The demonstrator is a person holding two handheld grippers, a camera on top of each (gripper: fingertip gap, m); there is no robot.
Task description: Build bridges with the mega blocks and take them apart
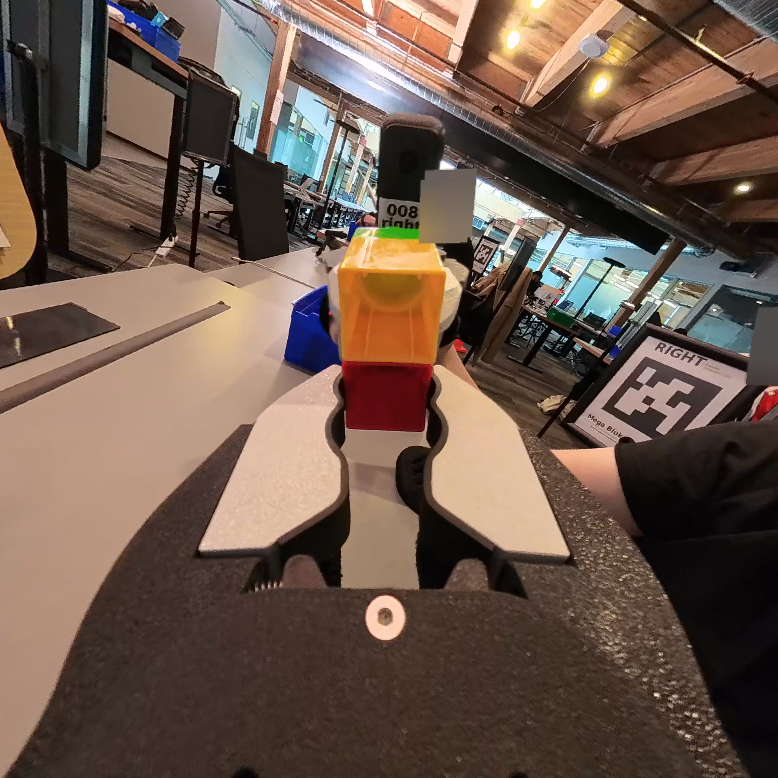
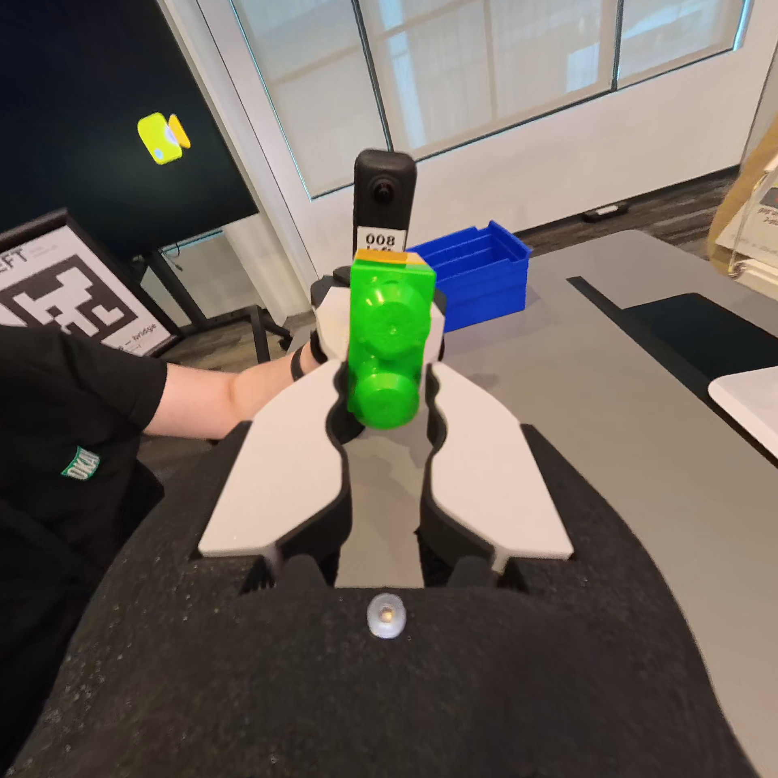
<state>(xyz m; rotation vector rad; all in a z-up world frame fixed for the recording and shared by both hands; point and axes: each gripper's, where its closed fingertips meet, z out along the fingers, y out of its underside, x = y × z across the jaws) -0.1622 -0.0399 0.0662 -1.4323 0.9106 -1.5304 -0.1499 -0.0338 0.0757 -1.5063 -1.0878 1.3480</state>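
Note:
My left gripper point(image 1: 385, 395) is shut on a red block point(image 1: 385, 398) held above the grey table point(image 1: 126, 421). An orange block point(image 1: 391, 311) is joined to the red one, its hollow underside facing me. A sliver of a green block point(image 1: 398, 233) shows beyond it. My right gripper point(image 2: 385, 391) is shut on the green block point(image 2: 387, 332), whose two studs face the camera. An orange edge point(image 2: 381, 257) shows behind the green block. The two grippers face each other at opposite ends of the stack.
A blue bin point(image 1: 307, 337) stands on the table behind the blocks; it also shows in the right wrist view point(image 2: 484, 278). Black mats point(image 1: 50, 332) point(image 2: 694, 328) lie on the table. Framed marker signs point(image 1: 656, 391) point(image 2: 63, 294) stand beside it. A person's arm point(image 2: 202, 400) reaches in. My two grippers' fingertips are within a few centimetres of each other.

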